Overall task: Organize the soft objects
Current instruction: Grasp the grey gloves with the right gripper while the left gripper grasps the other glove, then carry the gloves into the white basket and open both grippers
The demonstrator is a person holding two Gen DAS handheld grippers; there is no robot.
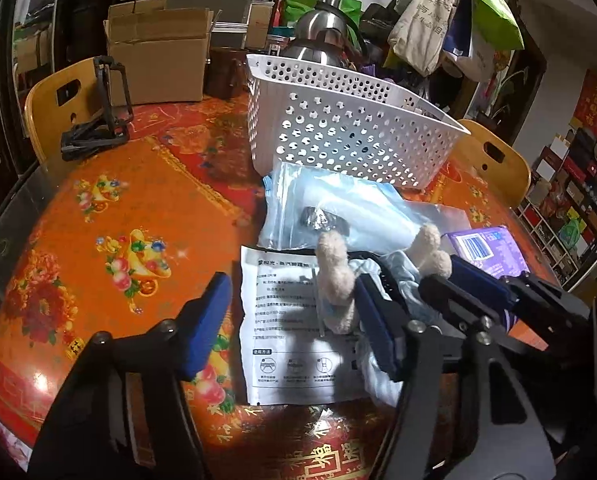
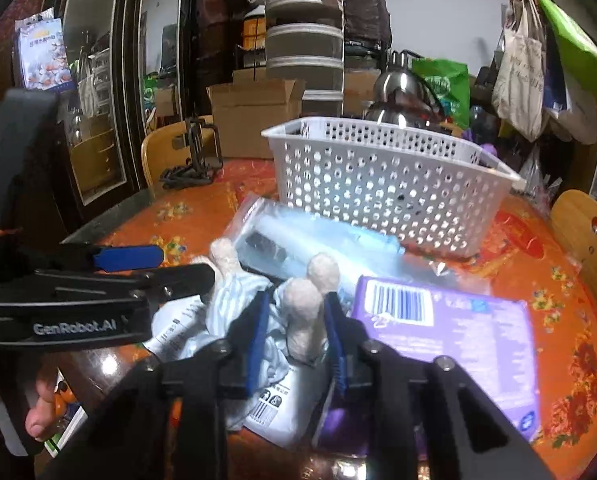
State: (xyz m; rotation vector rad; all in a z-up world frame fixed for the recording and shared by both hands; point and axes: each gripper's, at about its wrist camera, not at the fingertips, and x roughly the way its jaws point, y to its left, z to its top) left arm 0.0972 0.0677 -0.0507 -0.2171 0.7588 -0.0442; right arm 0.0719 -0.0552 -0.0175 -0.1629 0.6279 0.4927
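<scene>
A plush toy (image 2: pixel 302 312) with cream limbs and pale blue striped clothes lies on a white printed packet (image 1: pixel 286 320). My right gripper (image 2: pixel 298 344) is shut on the toy's legs; it also shows in the left wrist view (image 1: pixel 434 276). My left gripper (image 1: pixel 294 316) is open, its jaws wide on either side of the packet, with the toy's arm (image 1: pixel 334 272) beside its right finger. A white perforated basket (image 1: pixel 338 128) stands behind. A clear bag of blue masks (image 1: pixel 338 204) lies before the basket. A purple pack (image 2: pixel 458 332) lies to the right.
The round table (image 1: pixel 118 208) has an orange and red floral cover. A black folding stand (image 1: pixel 98 120) sits at the back left, near cardboard boxes (image 1: pixel 158 56) and a steel kettle (image 1: pixel 322 36). Wooden chairs (image 1: pixel 494 160) stand at the edges.
</scene>
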